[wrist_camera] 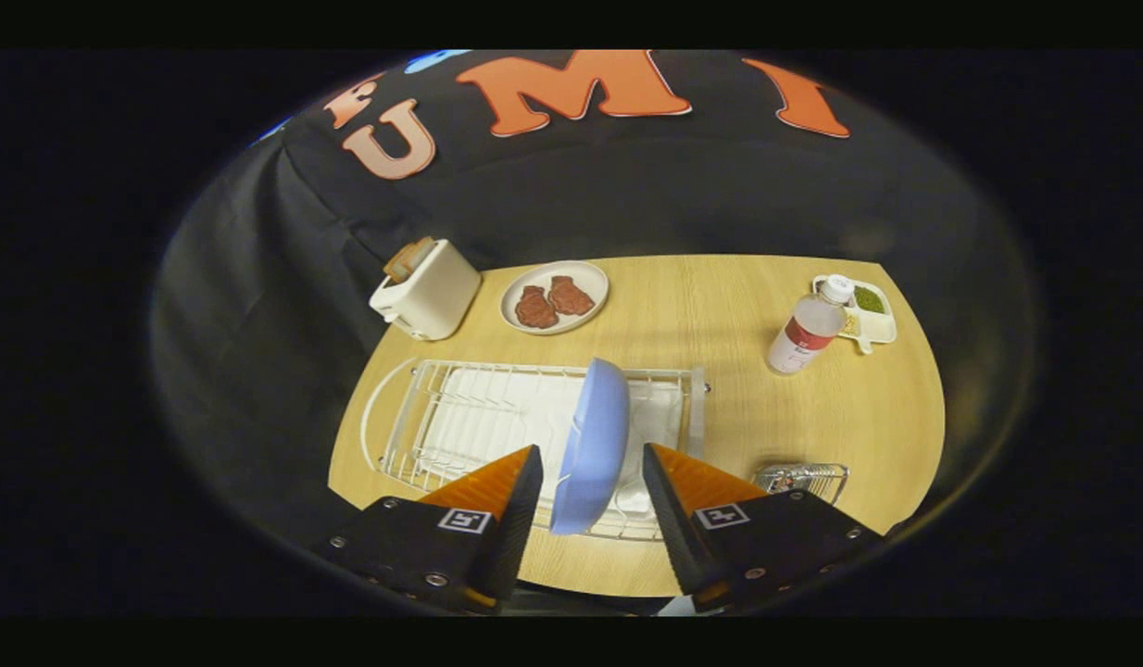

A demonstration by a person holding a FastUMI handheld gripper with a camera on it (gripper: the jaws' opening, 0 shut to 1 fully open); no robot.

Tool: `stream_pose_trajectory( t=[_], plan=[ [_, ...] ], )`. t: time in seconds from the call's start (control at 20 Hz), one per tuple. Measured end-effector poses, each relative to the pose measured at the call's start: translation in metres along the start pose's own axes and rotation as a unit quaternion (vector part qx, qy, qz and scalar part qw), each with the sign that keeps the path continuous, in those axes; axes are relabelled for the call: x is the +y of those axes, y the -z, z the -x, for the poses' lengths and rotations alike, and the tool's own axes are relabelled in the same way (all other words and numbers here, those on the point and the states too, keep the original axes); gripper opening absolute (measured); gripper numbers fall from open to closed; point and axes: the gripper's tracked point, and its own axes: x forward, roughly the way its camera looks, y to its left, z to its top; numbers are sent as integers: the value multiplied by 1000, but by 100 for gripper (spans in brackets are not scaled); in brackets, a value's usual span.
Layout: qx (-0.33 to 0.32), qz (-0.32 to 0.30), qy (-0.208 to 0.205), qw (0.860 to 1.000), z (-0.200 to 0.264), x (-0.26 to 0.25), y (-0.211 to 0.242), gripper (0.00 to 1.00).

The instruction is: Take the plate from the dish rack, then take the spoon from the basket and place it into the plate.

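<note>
While the blue plate (590,445) stands on edge in the white wire dish rack (460,417) on the wooden bench (720,315), the gripper (592,468) hangs above it, its jaws spread wide to either side of the plate's near rim without touching. The wire basket (803,479) sits just right of the rack.

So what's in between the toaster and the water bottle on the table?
In the gripper view, a plate of brown food sits between the toaster and the bottle, nearer the toaster.
</note>
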Motion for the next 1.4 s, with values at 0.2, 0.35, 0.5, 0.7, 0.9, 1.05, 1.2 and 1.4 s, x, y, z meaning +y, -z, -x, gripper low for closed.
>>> stream_pose_trajectory(
  t=[0.2,0.35,0.5,0.7,0.9,1.05,1.2,1.4],
  plan=[
    [16,-10,25,1000,-22,-5,-5,52],
    [37,7,32,999,-31,3,7,41],
    [41,22,58,997,-36,2,8,43],
    [46,41,114,992,-42,-7,11,39],
    [36,72,148,986,-37,-4,14,33],
    [10,116,191,975,-27,-13,7,28],
    [-39,133,227,964,-19,-19,-15,23],
    [-32,123,233,964,-13,-19,-11,21]
  ],
)
